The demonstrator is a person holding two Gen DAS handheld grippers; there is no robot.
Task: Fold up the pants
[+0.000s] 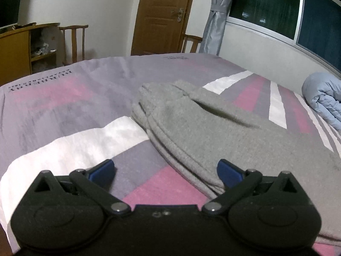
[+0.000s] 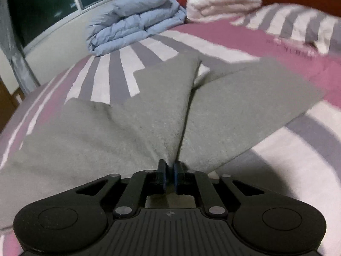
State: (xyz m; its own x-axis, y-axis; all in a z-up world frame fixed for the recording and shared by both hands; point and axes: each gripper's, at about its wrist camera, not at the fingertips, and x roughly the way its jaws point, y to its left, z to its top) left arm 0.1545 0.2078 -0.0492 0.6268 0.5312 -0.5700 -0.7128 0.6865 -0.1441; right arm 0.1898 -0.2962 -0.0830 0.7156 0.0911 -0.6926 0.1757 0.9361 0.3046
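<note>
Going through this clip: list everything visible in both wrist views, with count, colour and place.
pants: one, grey, spread on the bed
bedsheet: one, pink, grey and white, covering the bed
duvet: one, light blue, folded by the window
blanket: one, white, folded beside the duvet
door: one, brown, far wall
chairs: two, wooden, flanking the door
cabinet: one, wooden, far left
curtain: one, grey, tied back
left gripper: black, blue pads, open, empty
right gripper: black, pinching a pants fold
</note>
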